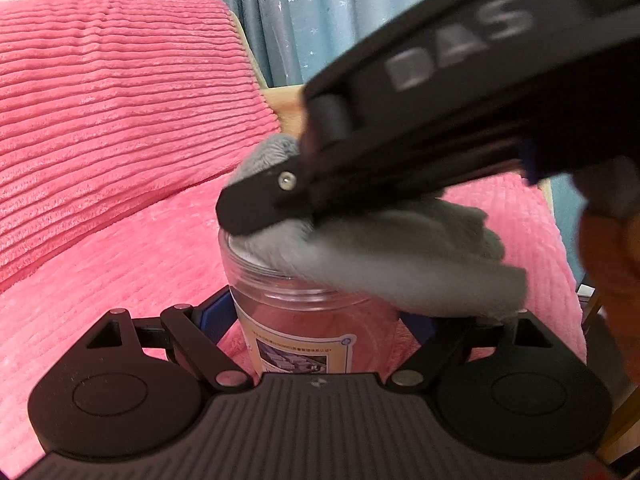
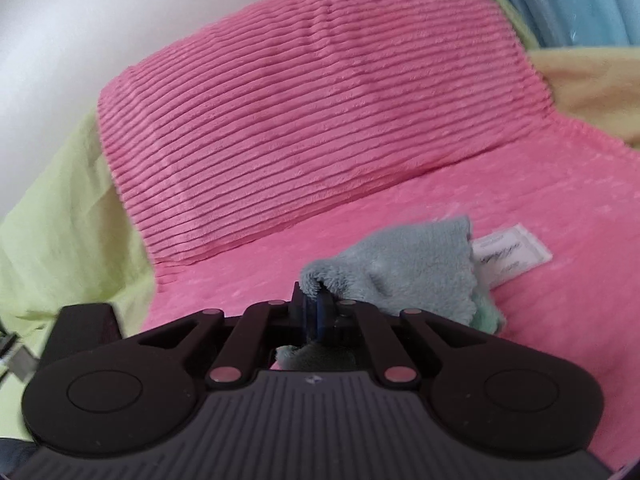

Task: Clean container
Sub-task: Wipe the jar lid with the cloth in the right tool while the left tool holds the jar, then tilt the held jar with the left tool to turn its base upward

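Clamping the jar (image 1: 304, 320) between our left fingers (image 1: 320, 320), right fingers (image 2: 316, 312) pinching the cloth (image 2: 416, 272); hard scrubbing could twist it loose.

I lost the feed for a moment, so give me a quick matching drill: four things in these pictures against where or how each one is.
Things:
1. jar
2. cloth
3. pillow
4. curtain

States:
A. blue, behind the bed
B. pinched in the right gripper, lying over the jar's open mouth
C. pink, ribbed, at the head of the bed
D. clear, labelled, between the jaws of the left gripper

Pairs: 1-D, 2-B, 3-C, 4-A
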Tool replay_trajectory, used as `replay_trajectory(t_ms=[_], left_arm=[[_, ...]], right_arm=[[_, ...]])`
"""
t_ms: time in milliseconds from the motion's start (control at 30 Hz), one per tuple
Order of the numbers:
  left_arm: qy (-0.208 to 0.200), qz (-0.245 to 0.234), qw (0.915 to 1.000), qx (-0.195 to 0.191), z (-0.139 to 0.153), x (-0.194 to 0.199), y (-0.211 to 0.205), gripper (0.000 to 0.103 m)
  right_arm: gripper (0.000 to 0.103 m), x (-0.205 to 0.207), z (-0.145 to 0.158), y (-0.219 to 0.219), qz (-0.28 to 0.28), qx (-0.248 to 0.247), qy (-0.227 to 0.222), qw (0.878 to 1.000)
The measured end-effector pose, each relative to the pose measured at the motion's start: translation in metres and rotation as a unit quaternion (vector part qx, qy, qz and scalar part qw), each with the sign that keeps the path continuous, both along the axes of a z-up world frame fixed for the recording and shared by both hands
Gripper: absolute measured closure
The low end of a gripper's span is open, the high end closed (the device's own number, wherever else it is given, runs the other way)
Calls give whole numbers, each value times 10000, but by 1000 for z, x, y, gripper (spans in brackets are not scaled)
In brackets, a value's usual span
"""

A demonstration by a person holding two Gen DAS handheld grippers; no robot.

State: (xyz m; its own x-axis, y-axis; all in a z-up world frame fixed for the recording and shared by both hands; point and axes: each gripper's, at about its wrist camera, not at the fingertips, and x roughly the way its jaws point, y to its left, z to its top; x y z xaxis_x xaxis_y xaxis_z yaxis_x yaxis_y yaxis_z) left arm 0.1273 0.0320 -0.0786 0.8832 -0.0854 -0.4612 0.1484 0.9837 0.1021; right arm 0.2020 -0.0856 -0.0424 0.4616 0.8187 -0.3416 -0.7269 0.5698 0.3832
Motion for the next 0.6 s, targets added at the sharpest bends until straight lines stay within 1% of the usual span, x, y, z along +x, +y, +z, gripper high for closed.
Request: replay_trajectory(t_ms=[100, 200, 267, 433, 533, 600], left_arm=[[5, -31, 10000, 3, 1, -1, 1, 18], [26, -122, 9998, 134, 4, -5, -2, 18], [49, -219, 9993, 304, 9, -10, -5, 18], [155, -381, 9952, 887, 24, -27, -14, 18], [316, -367, 9927, 1109, 26, -33, -19, 18], [351, -379, 9916, 1184, 25, -31, -22, 18]], right_arm=[[102, 0, 1, -6, -241, -94, -114, 9996], [101, 0, 3, -13, -481, -189, -227, 9984], [101, -1, 3, -20, -518, -162, -213, 9983], [100, 0, 2, -31, -522, -15, -2, 9986], [100, 2, -1, -31, -637, -202, 36, 9978], [100, 3, -3, -33, -870, -325, 41, 9957]])
